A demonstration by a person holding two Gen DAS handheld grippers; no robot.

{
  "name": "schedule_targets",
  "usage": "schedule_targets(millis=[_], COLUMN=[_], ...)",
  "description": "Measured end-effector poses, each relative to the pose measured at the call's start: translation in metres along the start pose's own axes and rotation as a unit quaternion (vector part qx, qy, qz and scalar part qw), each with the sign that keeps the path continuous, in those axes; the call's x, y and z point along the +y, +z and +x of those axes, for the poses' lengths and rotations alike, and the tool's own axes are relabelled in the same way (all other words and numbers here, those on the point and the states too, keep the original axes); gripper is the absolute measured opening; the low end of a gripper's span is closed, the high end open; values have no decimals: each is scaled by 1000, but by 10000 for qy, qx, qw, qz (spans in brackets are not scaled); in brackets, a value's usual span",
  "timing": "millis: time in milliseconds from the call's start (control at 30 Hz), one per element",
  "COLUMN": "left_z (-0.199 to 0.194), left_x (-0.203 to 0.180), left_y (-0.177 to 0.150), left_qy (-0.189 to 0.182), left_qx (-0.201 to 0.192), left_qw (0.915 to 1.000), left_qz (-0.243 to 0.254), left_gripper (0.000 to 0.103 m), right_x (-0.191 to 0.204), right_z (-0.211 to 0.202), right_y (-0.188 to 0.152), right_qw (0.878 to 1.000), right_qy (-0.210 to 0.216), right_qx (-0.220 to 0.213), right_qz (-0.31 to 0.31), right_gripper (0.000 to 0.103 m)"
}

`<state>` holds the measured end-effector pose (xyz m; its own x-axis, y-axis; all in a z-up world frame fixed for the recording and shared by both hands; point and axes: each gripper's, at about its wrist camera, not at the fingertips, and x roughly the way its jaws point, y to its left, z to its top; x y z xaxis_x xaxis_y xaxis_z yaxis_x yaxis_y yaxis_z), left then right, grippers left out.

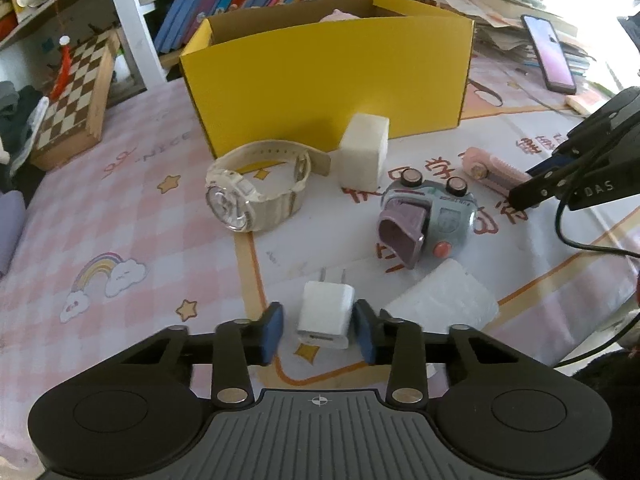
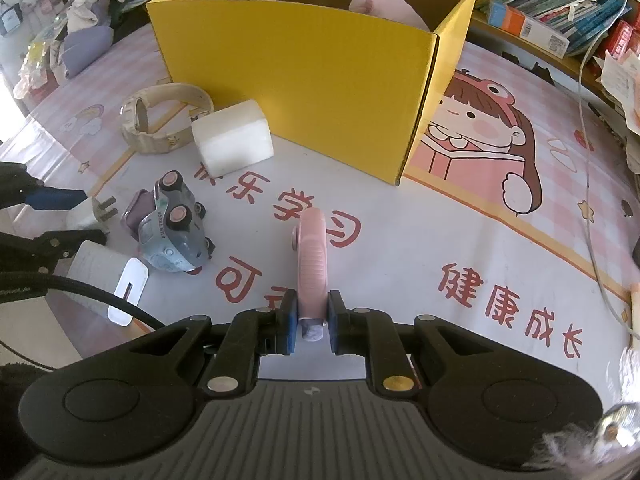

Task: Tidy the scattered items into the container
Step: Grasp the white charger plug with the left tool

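Observation:
A white charger plug point(image 1: 326, 314) lies on the mat between the blue pads of my left gripper point(image 1: 320, 332), which is shut on it. My right gripper point(image 2: 312, 322) is shut on the near end of a pink cutter point(image 2: 311, 260) that points away along the mat. The yellow cardboard box point(image 1: 320, 76) stands open at the back, with a pink soft toy point(image 2: 384, 4) inside. In front of it lie a cream wristwatch point(image 1: 256, 188), a white block point(image 1: 362, 152), and a grey toy car point(image 1: 428, 220) tipped on its side.
A white packet point(image 1: 444, 300) lies just right of the charger. A chessboard point(image 1: 76, 96) sits at the far left, and a phone point(image 1: 550, 54) leans on stacked books at the back right. A black cable point(image 1: 580, 240) trails from the right gripper.

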<state>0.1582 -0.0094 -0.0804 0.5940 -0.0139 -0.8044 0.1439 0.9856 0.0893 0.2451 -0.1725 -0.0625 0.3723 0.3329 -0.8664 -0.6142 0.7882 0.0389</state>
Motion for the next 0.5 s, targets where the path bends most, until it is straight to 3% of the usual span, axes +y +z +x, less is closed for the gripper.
schedule_targets(millis=[167,500], left_z=[-5,-63], left_x=[6,25], left_y=[3,35], left_qy=[34,307], left_qx=[-64,-1084], left_qw=[9997,9928], left_qz=[-216,-404], left_gripper=[25,25], right_x=[-5,-7], right_z=[-8,-63], right_y=[1,17], right_qw=[9997,9945], right_qy=[31,379], right_qx=[-205,-972], right_qz=[102,-13], right_gripper=[14,14])
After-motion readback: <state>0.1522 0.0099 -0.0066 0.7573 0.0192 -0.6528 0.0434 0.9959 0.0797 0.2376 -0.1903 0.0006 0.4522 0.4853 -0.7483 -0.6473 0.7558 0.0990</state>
